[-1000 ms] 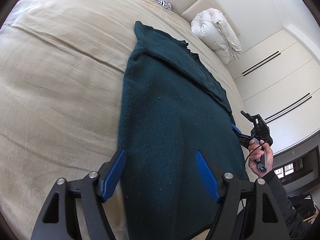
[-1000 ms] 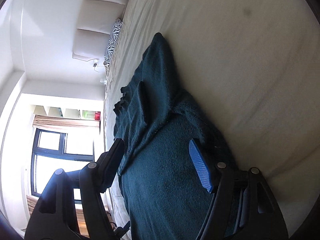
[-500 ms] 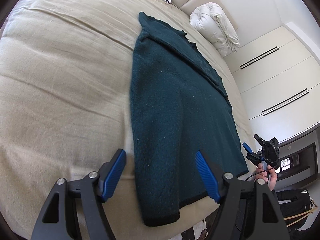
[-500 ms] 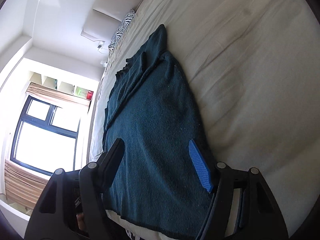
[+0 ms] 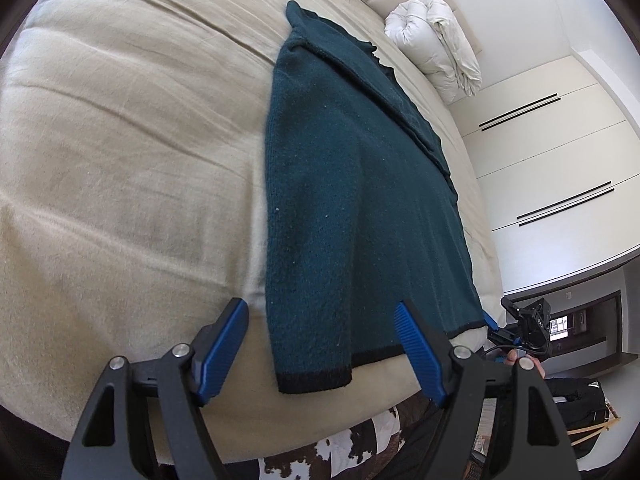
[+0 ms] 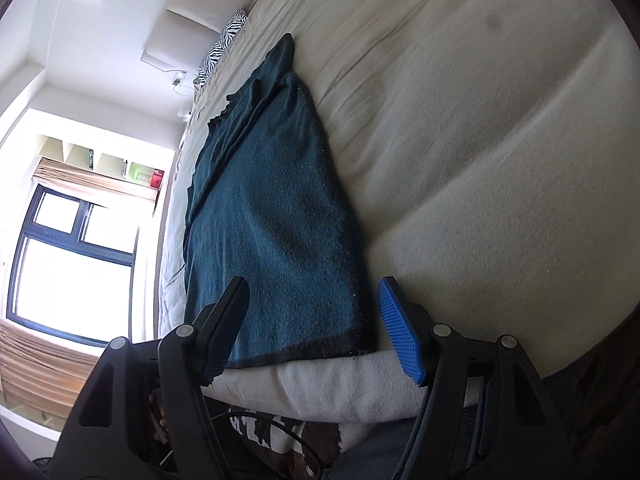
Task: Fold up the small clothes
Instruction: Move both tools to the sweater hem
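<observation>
Both of your claws have drawn back toward the foot edge of the bed since a second ago, and the hem that was out of view then now shows in full. You have one garment to deal with: a dark teal sweater [image 5: 360, 200] lying flat on the beige bed [image 5: 120, 160], its black-trimmed hem just short of the foot edge and its narrow far end reaching toward the headboard. One sleeve or side panel is folded over along its length, leaving a raised ridge down the sweater; I cannot tell which part it is. Your left claw [image 5: 320, 348] is spreading its two blue-padded jaws with nothing pinched, the hem corner showing between them but not touched. Your right claw [image 6: 316, 324] hangs with its jaws apart over the other hem corner, gripping nothing; in the left wrist view only part of it shows past the bed's corner, with your hand [image 5: 520, 358] mostly hidden. One rolled white duvet [image 5: 436, 48] sits by the headboard, and one zebra-print pillow [image 6: 224, 46] is cut off at the far edge. A brown-and-white patterned rug [image 5: 352, 448] below the foot edge is largely hidden.
</observation>
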Demonstrator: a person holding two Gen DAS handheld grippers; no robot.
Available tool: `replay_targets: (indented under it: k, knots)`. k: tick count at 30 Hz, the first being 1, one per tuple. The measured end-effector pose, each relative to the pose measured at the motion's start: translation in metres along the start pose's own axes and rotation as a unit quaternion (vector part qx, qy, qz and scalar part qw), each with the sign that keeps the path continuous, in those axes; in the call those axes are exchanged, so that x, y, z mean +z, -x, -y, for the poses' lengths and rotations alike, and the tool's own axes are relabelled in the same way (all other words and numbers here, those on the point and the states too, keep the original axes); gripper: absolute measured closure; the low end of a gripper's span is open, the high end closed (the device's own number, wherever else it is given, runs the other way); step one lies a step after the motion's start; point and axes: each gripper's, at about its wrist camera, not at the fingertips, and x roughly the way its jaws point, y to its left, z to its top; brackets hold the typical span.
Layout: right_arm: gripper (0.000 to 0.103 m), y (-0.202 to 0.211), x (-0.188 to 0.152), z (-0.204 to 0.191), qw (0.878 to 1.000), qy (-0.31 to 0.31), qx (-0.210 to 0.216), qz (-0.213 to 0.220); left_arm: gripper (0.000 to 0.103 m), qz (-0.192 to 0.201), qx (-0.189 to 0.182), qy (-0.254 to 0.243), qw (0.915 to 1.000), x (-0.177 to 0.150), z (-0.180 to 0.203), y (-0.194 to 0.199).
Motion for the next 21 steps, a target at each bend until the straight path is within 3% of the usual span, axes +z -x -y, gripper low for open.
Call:
replay_targets:
  k: [10, 15, 21]
  knots:
    - [0.043, -0.007, 0.006, -0.001, 1.0, -0.013, 0.012, -0.015, 0.026, -0.049, -0.046, 0.022, 0.9975, -0.003, -0.009, -0.005]
    - [0.043, -0.006, 0.006, 0.001, 1.0, -0.021, 0.015, -0.017, 0.029, -0.045, -0.086, 0.074, 0.9926, 0.002, -0.028, 0.002]
    - [0.043, -0.007, 0.007, 0.004, 0.999, -0.026, 0.021, -0.021, 0.028, -0.062, -0.076, 0.069, 0.9928, -0.002, -0.023, -0.003]
